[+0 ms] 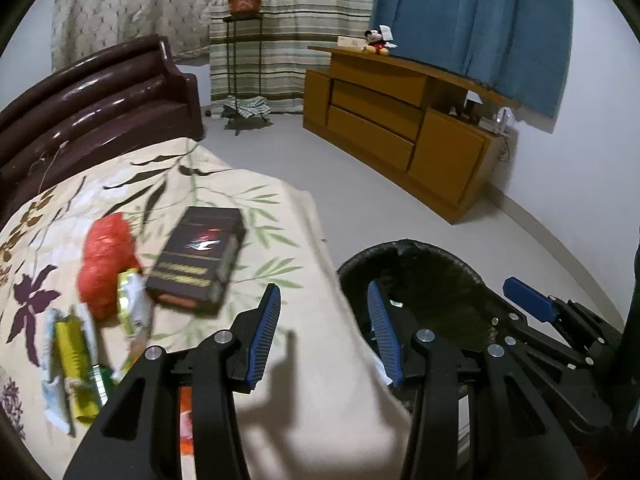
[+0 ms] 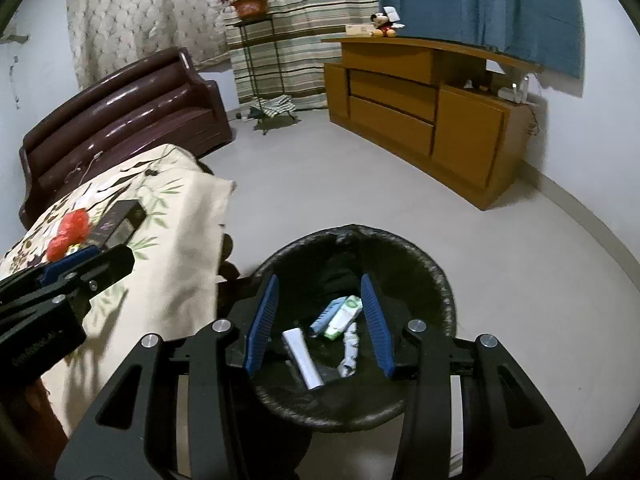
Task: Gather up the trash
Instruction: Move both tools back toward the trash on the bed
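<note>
My left gripper (image 1: 324,292) hangs open and empty over the bed's edge, between the trash on the floral bedspread (image 1: 280,360) and the black bin (image 1: 440,264). On the bedspread lie a dark box (image 1: 198,258), a red net bag (image 1: 106,264), a green-white packet (image 1: 132,304) and yellow-green wrappers (image 1: 76,360). My right gripper (image 2: 320,282) is open above the bin (image 2: 440,276), with nothing between its pads. Inside the bin lie a white wrapper (image 2: 303,358), a blue-white packet (image 2: 328,314), a green-white packet (image 2: 343,316) and a crumpled wrapper (image 2: 350,350).
A dark brown padded headboard (image 1: 100,92) ends the bed. A wooden cabinet (image 1: 392,128) with a plush toy (image 1: 376,42) stands along the far wall. A plant stand (image 1: 244,60) is before the striped curtain. Grey floor (image 2: 340,184) surrounds the bin.
</note>
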The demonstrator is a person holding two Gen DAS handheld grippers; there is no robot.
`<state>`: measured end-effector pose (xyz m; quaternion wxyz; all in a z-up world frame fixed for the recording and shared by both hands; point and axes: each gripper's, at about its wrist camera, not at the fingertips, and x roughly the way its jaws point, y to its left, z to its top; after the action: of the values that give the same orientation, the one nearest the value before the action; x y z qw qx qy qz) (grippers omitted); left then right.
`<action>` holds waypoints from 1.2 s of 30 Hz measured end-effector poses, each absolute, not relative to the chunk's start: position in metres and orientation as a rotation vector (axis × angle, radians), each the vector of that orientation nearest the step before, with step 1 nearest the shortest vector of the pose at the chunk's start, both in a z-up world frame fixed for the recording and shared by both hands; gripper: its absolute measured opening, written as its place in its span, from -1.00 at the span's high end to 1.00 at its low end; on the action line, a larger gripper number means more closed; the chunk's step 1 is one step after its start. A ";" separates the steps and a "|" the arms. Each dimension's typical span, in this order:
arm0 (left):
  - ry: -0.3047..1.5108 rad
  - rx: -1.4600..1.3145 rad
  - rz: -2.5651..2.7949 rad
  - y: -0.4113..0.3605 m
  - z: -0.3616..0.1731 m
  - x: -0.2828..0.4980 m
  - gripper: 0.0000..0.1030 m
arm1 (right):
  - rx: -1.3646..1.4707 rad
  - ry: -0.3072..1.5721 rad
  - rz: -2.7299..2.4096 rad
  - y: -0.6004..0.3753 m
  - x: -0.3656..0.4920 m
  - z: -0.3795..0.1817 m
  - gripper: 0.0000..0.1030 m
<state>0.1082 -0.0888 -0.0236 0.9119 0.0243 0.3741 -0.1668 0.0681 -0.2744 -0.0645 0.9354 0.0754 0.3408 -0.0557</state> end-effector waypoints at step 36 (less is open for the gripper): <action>0.787 -0.082 -0.034 0.123 -0.033 0.073 0.02 | -0.008 0.724 0.201 -0.078 0.067 -0.045 0.02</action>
<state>0.0727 0.1233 -0.0329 0.9227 -0.0399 0.3831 -0.0168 0.0673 -0.0781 -0.0452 0.9302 -0.0037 0.3537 0.0982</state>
